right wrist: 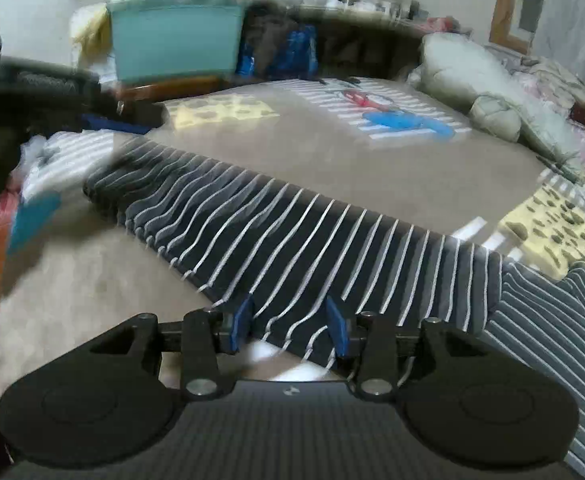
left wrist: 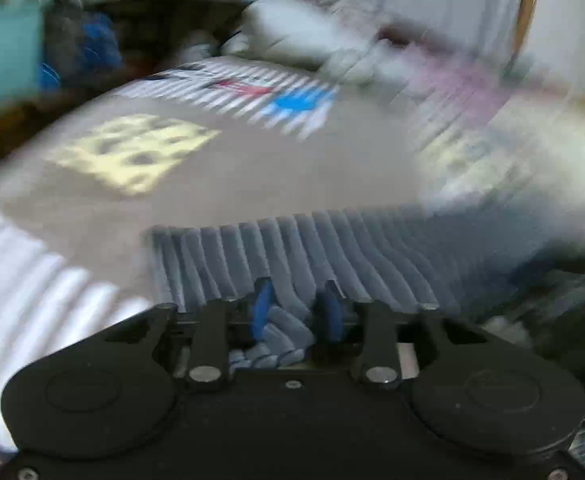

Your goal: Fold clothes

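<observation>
**Striped garment held over bed — two grippers, one moment**

Item 1 — striped garment [right wrist: 292,236]. Dark navy cloth with thin white stripes, stretched as a long band from the left middle of the right wrist view down to its lower right. It hangs above the bed [right wrist: 332,168], whose tan cover shows printed patches: a yellow spotted one at upper left and a striped one with a blue and red figure at upper centre. In the left wrist view the same cloth [left wrist: 332,248] crosses the lower middle of the frame, heavily blurred.

Item 2 — right gripper [right wrist: 290,322]. Lower centre of its own view. Blue pads stand partly apart with the garment's lower edge bunched between them; the jaws are closed on the cloth.

Item 3 — left gripper [left wrist: 296,312]. Lower centre of its own view. Jaws nearly together, a crumpled wad of the striped cloth pinched between the blue pads. Seen also at the far left of the right wrist view [right wrist: 124,114], dark and blurred, at the far end of the garment.

Item 4 — surroundings. Teal bin [right wrist: 176,40] at upper left of the right wrist view, filled with mixed cloth. White pillow [right wrist: 464,64] at upper right, at the head of the bed. A second, finer-striped grey cloth [right wrist: 552,320] lies at lower right — its edge meets the held garment.
</observation>
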`<state>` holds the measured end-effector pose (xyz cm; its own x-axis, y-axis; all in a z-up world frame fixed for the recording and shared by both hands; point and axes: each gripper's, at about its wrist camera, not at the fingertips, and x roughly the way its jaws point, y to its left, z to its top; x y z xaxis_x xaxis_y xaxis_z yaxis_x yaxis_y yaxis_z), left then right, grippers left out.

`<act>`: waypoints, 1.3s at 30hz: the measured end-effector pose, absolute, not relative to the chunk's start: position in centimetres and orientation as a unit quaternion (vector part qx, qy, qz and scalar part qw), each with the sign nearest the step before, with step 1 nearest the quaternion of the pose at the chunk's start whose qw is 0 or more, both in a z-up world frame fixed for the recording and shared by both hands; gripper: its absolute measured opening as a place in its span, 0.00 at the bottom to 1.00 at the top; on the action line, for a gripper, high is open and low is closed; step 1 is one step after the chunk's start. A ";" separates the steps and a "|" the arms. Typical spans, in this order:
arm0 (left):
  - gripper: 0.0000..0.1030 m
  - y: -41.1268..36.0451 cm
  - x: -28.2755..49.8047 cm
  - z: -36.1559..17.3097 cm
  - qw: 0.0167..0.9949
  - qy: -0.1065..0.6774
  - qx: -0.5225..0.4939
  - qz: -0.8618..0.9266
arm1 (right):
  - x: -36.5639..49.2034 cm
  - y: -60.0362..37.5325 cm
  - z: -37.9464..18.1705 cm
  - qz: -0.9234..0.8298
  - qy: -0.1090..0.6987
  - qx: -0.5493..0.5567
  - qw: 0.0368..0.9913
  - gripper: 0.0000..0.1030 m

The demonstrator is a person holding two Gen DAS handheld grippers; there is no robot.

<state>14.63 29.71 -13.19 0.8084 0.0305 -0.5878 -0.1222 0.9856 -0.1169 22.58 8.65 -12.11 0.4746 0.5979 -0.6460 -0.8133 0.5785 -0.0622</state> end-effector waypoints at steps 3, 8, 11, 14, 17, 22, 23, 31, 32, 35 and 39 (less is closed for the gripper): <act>0.20 29.8 14.5 -11.9 0.953 0.260 -0.157 -0.012 | 22.0 8.5 -10.5 0.415 0.261 -0.192 0.850 0.40; 0.12 27.6 17.5 -13.8 0.938 0.323 -0.129 0.000 | 21.4 9.5 -12.2 0.459 0.287 -0.183 0.821 0.50; 0.12 27.7 17.0 -12.1 0.952 0.283 -0.109 0.052 | 21.1 8.6 -11.6 0.451 0.282 -0.164 0.831 0.48; 0.15 25.7 17.2 -12.1 0.951 0.283 -0.127 0.003 | 20.4 6.0 -10.2 0.444 0.292 -0.107 0.840 0.48; 0.25 21.7 17.8 -12.9 0.948 0.311 -0.057 -0.030 | 19.6 2.5 -9.9 0.432 0.315 -0.028 0.845 0.48; 0.41 22.1 17.8 -12.9 0.947 0.320 -0.013 0.039 | 16.7 -4.3 -10.8 0.388 0.339 0.055 0.855 0.48; 0.41 22.9 17.8 -12.9 0.946 0.319 -0.016 0.063 | 16.1 -5.9 -10.8 0.378 0.341 0.061 0.859 0.48; 0.39 19.1 16.2 -11.4 0.963 0.256 -0.087 0.015 | 11.7 -21.4 -11.8 0.227 0.335 0.131 0.905 0.50; 0.39 17.4 15.9 -11.2 0.964 0.251 -0.085 -0.010 | 11.3 -23.2 -12.3 0.202 0.334 0.146 0.909 0.50; 0.35 12.1 15.2 -10.9 0.966 0.239 -0.063 -0.079 | 9.5 -27.0 -13.7 0.144 0.319 0.183 0.919 0.50; 0.30 7.9 17.5 -12.8 0.953 0.285 -0.021 -0.102 | 7.5 -29.3 -16.2 0.103 0.302 0.213 0.924 0.50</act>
